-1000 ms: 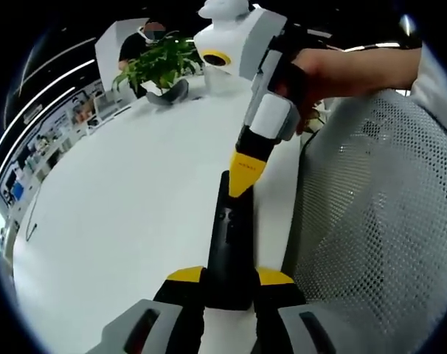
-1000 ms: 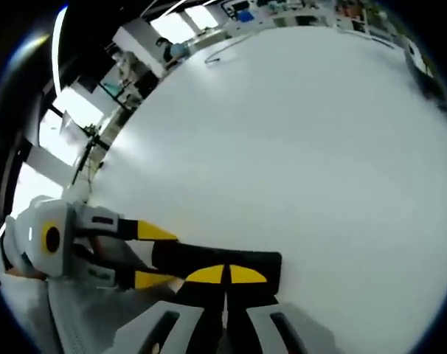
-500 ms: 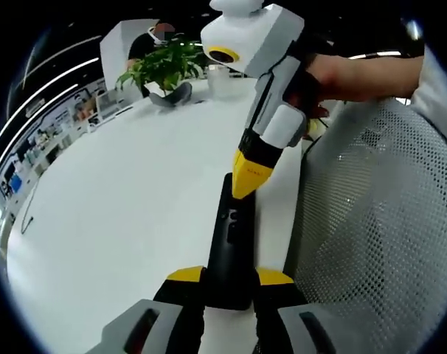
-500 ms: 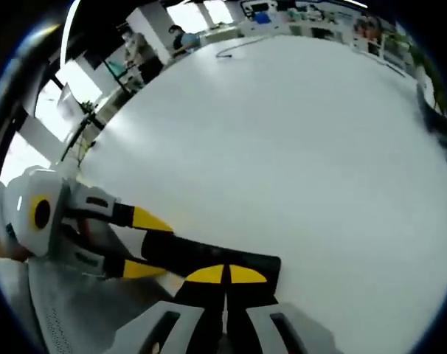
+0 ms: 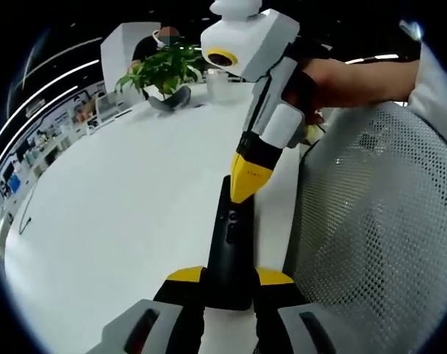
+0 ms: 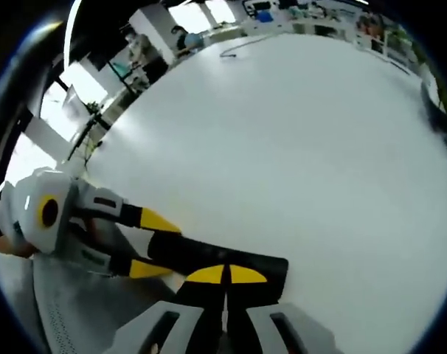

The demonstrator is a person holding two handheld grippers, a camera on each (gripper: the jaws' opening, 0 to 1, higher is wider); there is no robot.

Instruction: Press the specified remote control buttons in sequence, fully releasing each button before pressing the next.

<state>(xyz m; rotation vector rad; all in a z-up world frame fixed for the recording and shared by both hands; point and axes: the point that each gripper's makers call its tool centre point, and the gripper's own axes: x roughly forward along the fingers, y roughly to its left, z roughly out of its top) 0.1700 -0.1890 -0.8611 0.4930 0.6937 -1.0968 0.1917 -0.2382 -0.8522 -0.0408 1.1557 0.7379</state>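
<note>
Remote (image 5: 229, 251) clamped at its near end in left gripper (image 5: 231, 279) at frame bottom; right gripper (image 5: 245, 184), jaws pressed together, tip on an upper button, so one press underway, sequence count unknowable.

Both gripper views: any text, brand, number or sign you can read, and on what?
None can be read.
Right gripper: faint marks on its yellow tip, too small to read.
Remote control: button marks blurred.
Shelves beyond the table: blurred.
</note>
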